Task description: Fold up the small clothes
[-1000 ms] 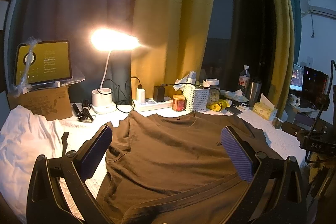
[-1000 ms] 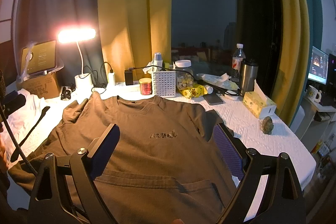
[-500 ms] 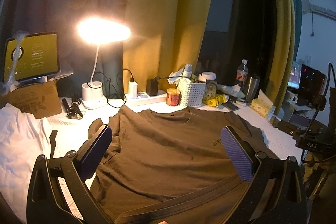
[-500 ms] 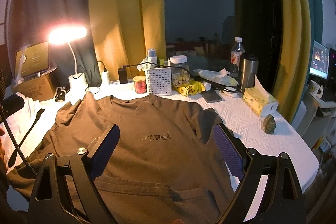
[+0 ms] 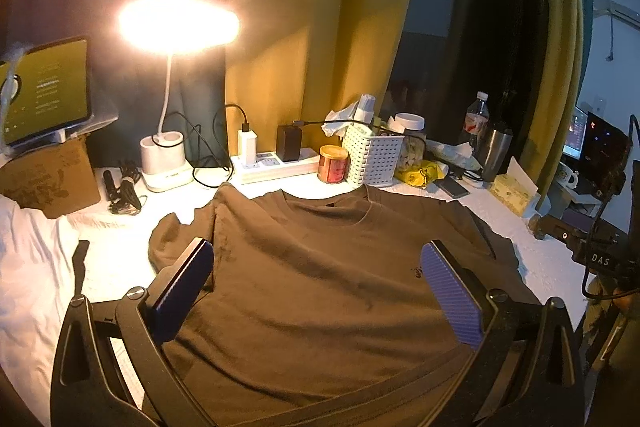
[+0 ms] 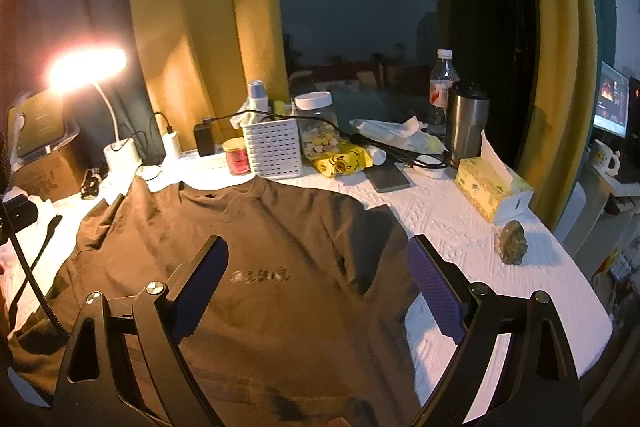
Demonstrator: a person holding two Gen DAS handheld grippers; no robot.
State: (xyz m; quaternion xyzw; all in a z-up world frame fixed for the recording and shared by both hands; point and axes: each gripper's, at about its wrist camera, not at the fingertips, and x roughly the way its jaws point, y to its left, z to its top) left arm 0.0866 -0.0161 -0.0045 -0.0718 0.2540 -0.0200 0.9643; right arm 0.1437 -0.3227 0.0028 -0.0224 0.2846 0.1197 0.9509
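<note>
Both cameras had risen and tipped back. Through the left wrist, the left gripper [image 5: 316,291] hung spread wide and empty over the brown T-shirt [image 5: 320,267], flat on the table. Through the right wrist, the right gripper [image 6: 318,281] likewise gaped; folding looked unstarted.

Item: a brown T-shirt [image 5: 320,279] [image 6: 248,247] is lying on the white-covered tabletop.
Pose: it is lying spread flat, front up, collar pointing far.
Print: a small pale chest mark is showing.
Sleeves: both are lying out sideways, slightly rumpled.
</note>
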